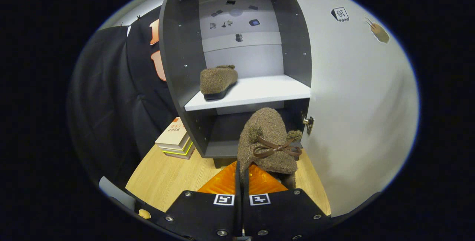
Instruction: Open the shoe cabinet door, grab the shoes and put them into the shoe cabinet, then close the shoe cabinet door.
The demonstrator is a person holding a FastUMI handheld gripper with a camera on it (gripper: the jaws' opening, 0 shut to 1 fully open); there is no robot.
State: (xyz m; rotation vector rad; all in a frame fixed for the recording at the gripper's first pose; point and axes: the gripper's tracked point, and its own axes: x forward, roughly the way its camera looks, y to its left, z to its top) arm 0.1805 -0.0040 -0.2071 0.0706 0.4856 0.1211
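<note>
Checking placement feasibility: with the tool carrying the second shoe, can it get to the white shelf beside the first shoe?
Probably yes. The door stands swung wide, and the white shelf is bare next to the first shoe. The tool is shut on the second shoe, just before the opening.

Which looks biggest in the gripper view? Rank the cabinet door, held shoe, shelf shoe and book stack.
1. Cabinet door.
2. Held shoe, pinched in the shut jaws; nearness enlarges it.
3. and 4. Shelf shoe and book stack: alike, unranked.
</note>
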